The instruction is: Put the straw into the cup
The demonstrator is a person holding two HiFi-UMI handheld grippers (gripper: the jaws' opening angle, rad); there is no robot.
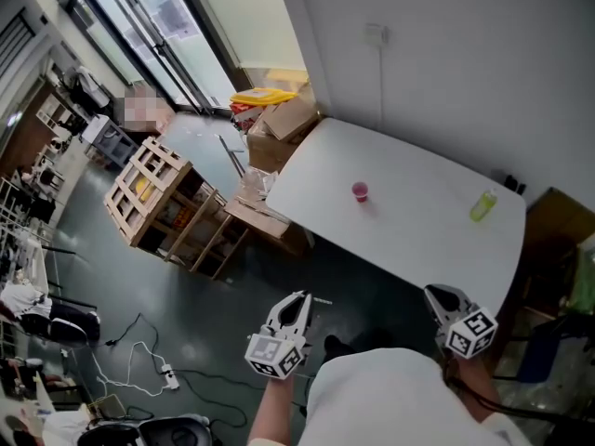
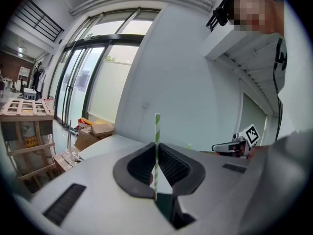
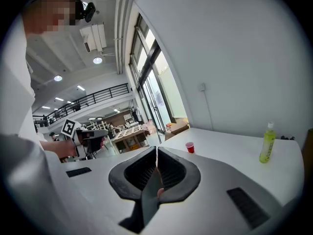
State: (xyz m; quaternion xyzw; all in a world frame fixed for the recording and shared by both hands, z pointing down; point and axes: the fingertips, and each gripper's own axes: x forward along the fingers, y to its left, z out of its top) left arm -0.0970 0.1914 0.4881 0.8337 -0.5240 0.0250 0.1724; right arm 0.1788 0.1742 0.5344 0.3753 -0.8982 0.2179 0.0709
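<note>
One striped straw (image 2: 157, 126) pinched in left gripper (image 2: 157, 150).

A green-and-white striped straw (image 2: 157, 131), a red cup (image 3: 190, 147) and a yellow-green bottle (image 3: 267, 143) were pictured; the surface (image 1: 418, 230) was seen in plain white, the floor (image 1: 112, 286) in dark grey-green.

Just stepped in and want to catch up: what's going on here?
A person holds a gripper in each hand, short of the white table. The left gripper is shut on a green-and-white striped straw, held upright. The right gripper is shut with nothing in it. A small red cup stands on the table, apart from a green bottle. The straw is not yet in the cup.
</note>
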